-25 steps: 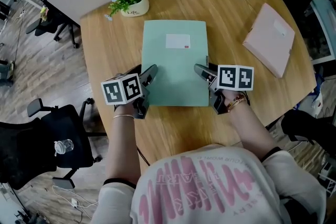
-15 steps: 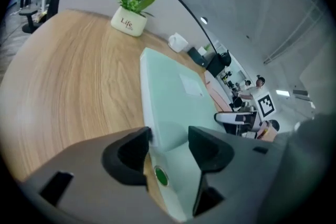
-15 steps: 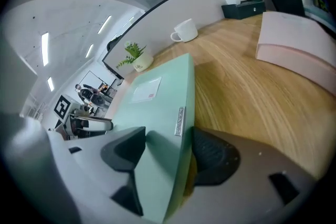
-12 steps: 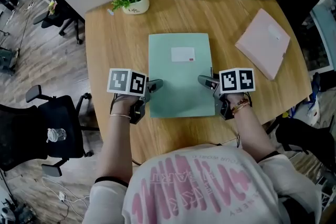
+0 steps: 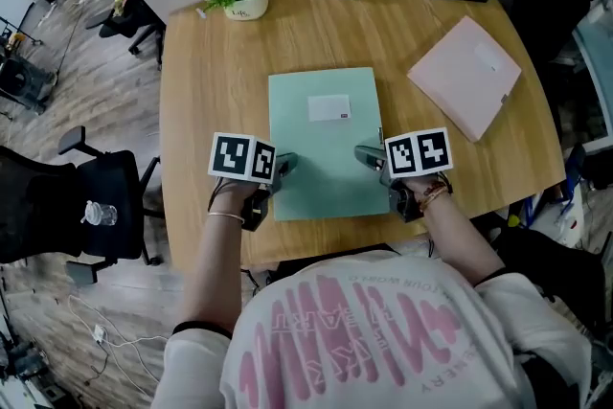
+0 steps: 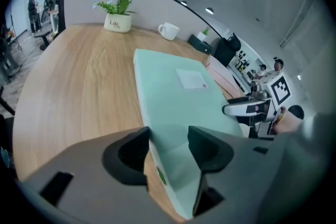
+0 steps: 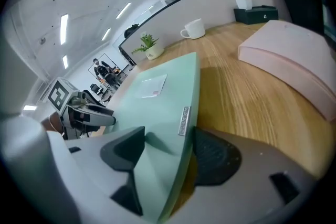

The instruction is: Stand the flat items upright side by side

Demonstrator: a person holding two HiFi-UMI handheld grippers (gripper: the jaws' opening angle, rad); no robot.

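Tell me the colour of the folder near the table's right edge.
That folder is pale pink; see the head view.

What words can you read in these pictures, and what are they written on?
"Life" on the white plant pot.
White label on the green folder: any print is too small to read.
Metal tag on the folder's edge: lettering too small to read.
Pink letters on the person's shirt: upside down and blurred, unreadable.
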